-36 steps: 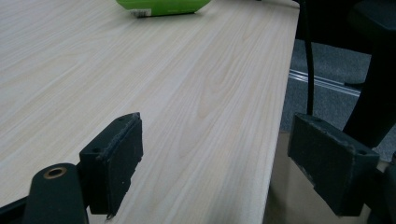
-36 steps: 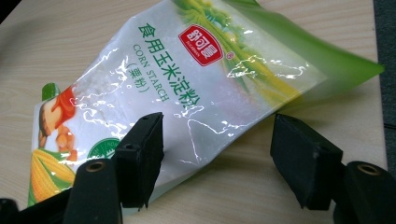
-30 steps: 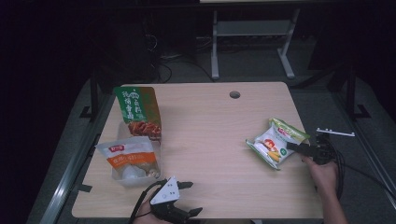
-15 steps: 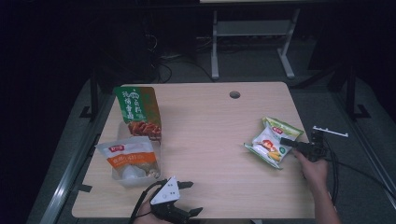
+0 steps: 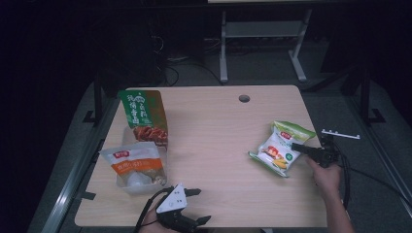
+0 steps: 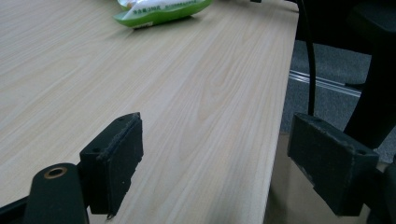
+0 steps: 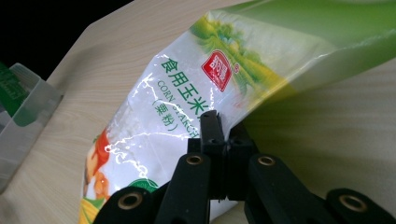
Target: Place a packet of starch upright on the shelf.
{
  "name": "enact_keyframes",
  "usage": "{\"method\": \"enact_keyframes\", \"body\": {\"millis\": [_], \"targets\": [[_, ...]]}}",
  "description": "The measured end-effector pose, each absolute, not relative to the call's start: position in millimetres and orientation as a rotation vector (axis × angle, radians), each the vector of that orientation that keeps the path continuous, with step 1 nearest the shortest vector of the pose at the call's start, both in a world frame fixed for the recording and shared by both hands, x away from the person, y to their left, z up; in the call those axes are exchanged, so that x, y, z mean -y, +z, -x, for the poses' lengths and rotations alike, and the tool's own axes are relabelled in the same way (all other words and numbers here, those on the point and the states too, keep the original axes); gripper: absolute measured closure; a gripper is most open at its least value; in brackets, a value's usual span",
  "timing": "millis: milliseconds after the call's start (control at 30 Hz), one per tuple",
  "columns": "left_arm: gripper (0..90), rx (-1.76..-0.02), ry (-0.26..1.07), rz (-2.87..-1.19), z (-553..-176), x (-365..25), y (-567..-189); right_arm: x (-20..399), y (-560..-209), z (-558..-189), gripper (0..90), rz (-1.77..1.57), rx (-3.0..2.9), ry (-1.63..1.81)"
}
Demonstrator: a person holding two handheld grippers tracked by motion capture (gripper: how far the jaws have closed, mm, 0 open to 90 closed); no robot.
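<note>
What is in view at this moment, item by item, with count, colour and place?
corn starch bag: one, white and green, right part of the table, edge pinched in the right gripper.
orange-label bag: one, white and orange, in the clear tub at front left.
green bag: one, green and red, in the same tub behind it.
clear tub: one, transparent, left side.
table: one, light wood.
right gripper: one, black, jaws just closed on the bag.
left gripper: one, black, open, front edge.

Dim, perhaps overhead-lit; dark surroundings
</note>
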State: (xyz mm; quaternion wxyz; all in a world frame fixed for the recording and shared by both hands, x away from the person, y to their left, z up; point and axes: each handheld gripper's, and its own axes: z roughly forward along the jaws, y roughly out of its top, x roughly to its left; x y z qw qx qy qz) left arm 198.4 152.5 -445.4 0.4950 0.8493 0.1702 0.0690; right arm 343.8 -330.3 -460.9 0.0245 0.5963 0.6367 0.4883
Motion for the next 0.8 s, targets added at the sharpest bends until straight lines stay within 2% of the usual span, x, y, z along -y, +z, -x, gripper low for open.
{"method": "enact_keyframes", "body": {"millis": [800], "targets": [[18.1, -0.406, 0.186, -2.056, -199.5, -155.0, -443.0, 277.9, -395.3, -325.5, 89.9, -1.479, -2.092, 1.559]]}}
